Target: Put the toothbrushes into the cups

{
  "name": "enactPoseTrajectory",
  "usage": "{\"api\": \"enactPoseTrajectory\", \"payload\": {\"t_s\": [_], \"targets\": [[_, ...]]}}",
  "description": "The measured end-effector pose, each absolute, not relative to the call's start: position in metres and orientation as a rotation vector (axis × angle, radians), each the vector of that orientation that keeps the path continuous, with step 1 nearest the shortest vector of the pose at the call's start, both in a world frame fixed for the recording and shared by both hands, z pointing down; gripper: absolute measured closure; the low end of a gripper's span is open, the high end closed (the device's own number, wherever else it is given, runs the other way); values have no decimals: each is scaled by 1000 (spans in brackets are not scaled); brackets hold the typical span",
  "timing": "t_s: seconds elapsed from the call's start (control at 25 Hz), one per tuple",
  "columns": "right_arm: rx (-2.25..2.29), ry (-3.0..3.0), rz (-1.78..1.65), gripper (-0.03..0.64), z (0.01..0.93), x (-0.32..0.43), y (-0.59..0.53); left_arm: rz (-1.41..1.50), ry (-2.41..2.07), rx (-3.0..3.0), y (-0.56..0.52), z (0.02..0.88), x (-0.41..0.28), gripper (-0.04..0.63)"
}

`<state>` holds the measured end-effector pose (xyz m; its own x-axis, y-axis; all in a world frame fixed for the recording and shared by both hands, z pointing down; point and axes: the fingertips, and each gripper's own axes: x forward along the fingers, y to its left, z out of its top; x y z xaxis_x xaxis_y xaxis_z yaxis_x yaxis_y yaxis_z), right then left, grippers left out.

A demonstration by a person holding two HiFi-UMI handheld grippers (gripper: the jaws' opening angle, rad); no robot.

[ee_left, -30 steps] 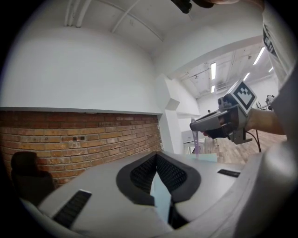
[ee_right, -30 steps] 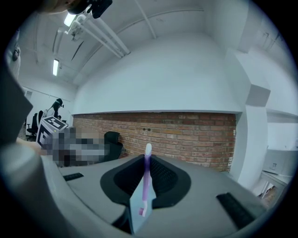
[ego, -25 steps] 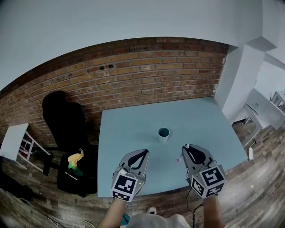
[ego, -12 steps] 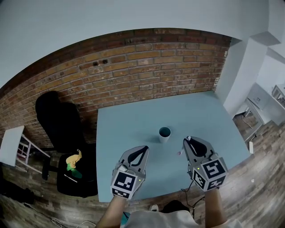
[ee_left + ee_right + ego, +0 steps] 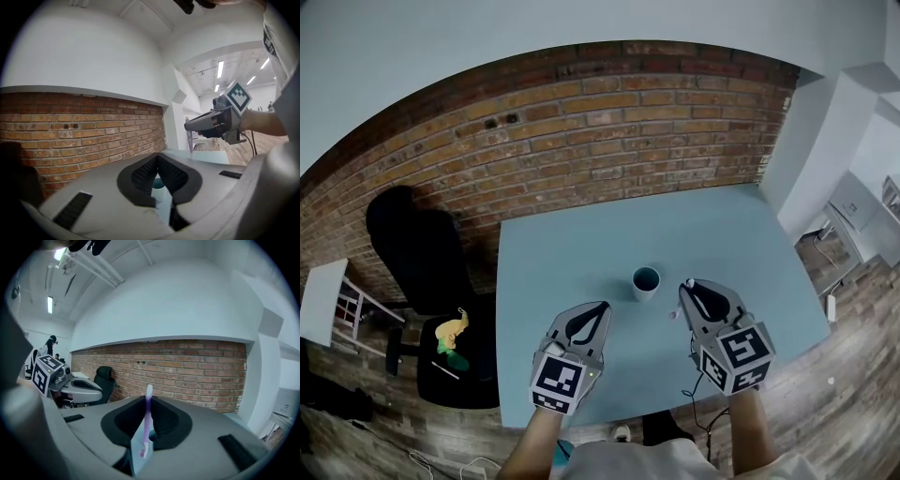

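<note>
Right hand-held gripper (image 5: 149,400) pinches upright purple toothbrush (image 5: 148,420), left hand-held gripper (image 5: 603,307) closed on nothing; centre brush over cup (image 5: 645,280) just ahead-left, keep vertical, then release.

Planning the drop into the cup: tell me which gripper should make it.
Right. The right gripper already clamps the purple toothbrush and sits close beside the cup. The left gripper is shut on nothing.
</note>
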<state>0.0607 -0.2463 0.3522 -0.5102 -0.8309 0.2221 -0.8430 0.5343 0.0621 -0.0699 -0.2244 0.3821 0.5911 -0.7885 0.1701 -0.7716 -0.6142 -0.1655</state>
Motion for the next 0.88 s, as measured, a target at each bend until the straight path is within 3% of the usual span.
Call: {"api": "enactPoseTrajectory", "payload": {"t_s": [0.88], "targets": [[1172, -2595, 207, 560, 417, 34, -368, -464, 1583, -2716, -298, 424, -84, 583]]}}
